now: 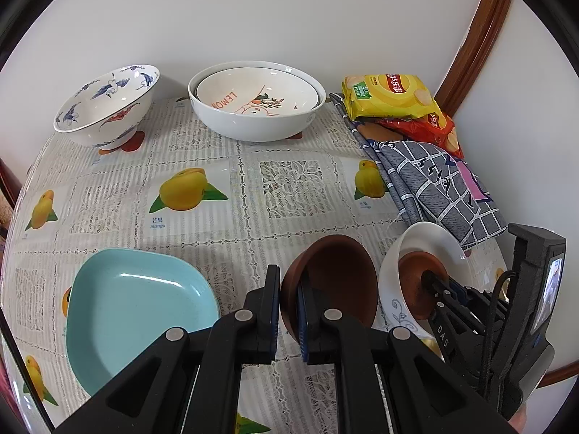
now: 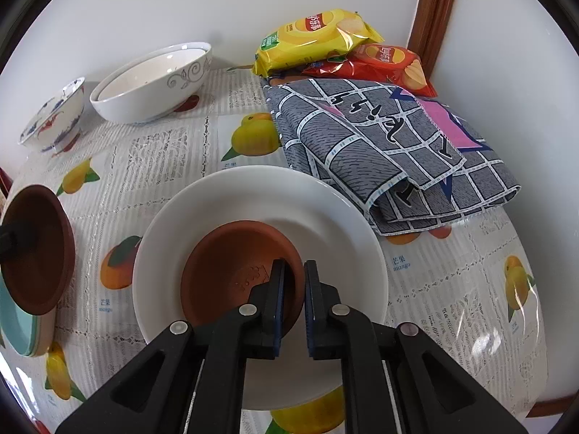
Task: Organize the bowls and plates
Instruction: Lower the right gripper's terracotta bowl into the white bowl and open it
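Two brown saucers [image 1: 333,282] [image 2: 240,275], each gripper-pinched.

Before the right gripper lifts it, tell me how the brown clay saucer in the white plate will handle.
The brown clay saucer looks rigid, matte terracotta, so probably grippy rather than slippery, but brittle if knocked. The right gripper pinches only its near rim, so it may tilt when raised. It sits loose in the glossy white plate and could slide there.

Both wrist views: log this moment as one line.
left gripper: shut on brown clay saucer | right gripper: shut on second clay saucer inside white plate
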Action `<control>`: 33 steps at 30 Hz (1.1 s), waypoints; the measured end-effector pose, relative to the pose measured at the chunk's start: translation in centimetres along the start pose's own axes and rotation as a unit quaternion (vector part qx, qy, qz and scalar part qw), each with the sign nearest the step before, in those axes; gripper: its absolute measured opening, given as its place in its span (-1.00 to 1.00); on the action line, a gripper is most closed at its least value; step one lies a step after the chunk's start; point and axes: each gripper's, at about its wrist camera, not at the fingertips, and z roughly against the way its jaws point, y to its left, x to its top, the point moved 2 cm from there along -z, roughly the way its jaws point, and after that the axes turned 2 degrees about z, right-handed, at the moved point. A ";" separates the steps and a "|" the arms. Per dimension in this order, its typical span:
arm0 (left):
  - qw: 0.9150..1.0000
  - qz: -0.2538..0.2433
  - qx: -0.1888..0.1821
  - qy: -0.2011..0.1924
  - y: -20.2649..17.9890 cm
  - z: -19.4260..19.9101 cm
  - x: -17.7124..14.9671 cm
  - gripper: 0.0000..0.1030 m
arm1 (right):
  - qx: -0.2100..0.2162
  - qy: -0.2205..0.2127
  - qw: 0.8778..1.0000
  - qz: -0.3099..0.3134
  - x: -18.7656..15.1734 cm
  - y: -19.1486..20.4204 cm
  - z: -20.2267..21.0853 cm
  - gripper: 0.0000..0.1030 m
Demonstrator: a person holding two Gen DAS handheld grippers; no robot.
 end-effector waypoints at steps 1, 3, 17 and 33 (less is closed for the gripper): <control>1.000 0.000 0.000 0.000 0.0 0.0 0.0 -0.83 | 0.000 0.001 1.000 -0.001 0.0 0.1 0.0 -0.78; 1.000 -0.001 -0.001 0.002 0.0 -0.1 -0.1 -0.83 | 0.003 0.004 1.000 -0.004 0.0 0.0 -0.2 -0.76; 1.000 -0.005 -0.005 0.005 -0.4 0.2 -0.3 -0.83 | 0.014 0.006 1.000 0.001 0.0 0.1 0.0 -0.63; 1.000 0.002 -0.003 -0.004 -0.7 1.6 -0.4 -0.83 | 0.015 -0.019 1.000 0.007 -0.1 -0.5 2.5 -0.44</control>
